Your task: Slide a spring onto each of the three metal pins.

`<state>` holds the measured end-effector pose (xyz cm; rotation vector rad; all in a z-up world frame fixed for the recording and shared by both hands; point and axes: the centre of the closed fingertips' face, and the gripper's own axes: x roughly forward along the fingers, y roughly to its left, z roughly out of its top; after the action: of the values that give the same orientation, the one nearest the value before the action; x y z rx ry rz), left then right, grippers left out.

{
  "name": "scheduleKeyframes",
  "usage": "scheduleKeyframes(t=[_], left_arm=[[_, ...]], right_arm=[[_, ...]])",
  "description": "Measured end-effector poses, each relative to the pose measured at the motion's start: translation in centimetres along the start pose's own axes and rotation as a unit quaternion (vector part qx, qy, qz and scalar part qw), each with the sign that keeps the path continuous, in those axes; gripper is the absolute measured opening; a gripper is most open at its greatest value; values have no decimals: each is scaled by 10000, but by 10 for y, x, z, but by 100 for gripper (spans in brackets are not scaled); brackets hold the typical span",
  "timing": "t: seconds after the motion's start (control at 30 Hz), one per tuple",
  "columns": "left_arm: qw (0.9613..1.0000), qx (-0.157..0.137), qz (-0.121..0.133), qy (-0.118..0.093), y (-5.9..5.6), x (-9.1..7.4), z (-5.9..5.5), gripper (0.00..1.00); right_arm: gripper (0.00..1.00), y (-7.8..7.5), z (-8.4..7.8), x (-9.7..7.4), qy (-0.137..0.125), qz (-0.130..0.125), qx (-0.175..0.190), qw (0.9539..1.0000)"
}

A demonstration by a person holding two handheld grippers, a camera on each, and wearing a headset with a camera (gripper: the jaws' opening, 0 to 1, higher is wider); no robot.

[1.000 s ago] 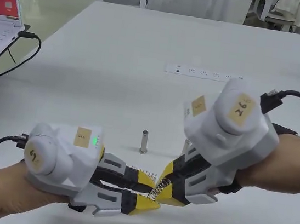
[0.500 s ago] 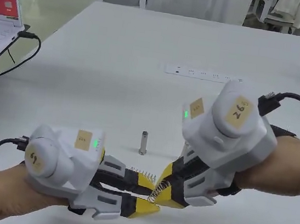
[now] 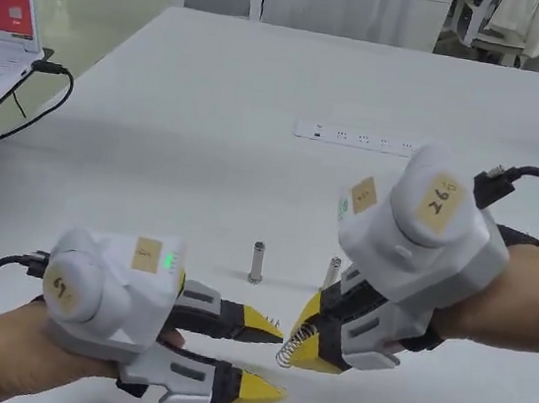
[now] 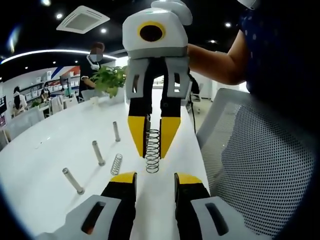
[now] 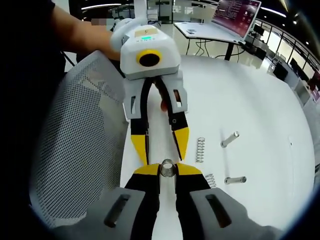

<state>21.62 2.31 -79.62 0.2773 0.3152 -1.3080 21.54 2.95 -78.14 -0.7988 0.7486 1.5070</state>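
**Progress.** In the left gripper view three pins stood upright in a row on the worktop (image 3: 209, 134). Read left to right, these were the first pin (image 4: 73, 180), the second pin (image 4: 98, 152) and the third pin (image 4: 116, 131). Each shaft was bare along its visible length. On that evidence no spring had yet been seated, and all three placements remained to be done. A loose spring (image 4: 116, 164) lay flat just beside the second pin, on the side toward the tools.

**Left tool** (image 3: 276, 361). It was open, its yellow-tipped jaws spread apart with nothing between them. It was held low over the near edge of the worktop and pointed toward the right tool.

**Held spring** (image 4: 152, 152). It was pinched between the yellow tips of the right tool. Its free end projected past those tips toward the gap in the left tool's jaws. It appeared to be clear of the left tool, though the margin was small.

**Right tool** (image 3: 314, 339). It was closed on the held spring and angled down and toward the left tool.

**Relation to the pins.** In the head view the pins stood beyond both tools, toward the far edge of the worktop. The held spring hung apart from every pin, over bare worktop nearer the near edge. It was tilted rather than in line with any upright shaft, so it probably needed to be carried over a pin and turned upright.
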Motion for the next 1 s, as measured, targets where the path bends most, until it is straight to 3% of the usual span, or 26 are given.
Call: scheduleKeyframes(t=[0.57, 1.0], left_arm=[[9986, -211, 469, -75, 20, -19, -6, 37], [9930, -524, 1041, -192, 36, -41, -16, 52]], right_arm=[[8, -23, -33, -28, 201, -348, 284, 9988], [8, -39, -46, -52, 186, -642, 446, 9968]])
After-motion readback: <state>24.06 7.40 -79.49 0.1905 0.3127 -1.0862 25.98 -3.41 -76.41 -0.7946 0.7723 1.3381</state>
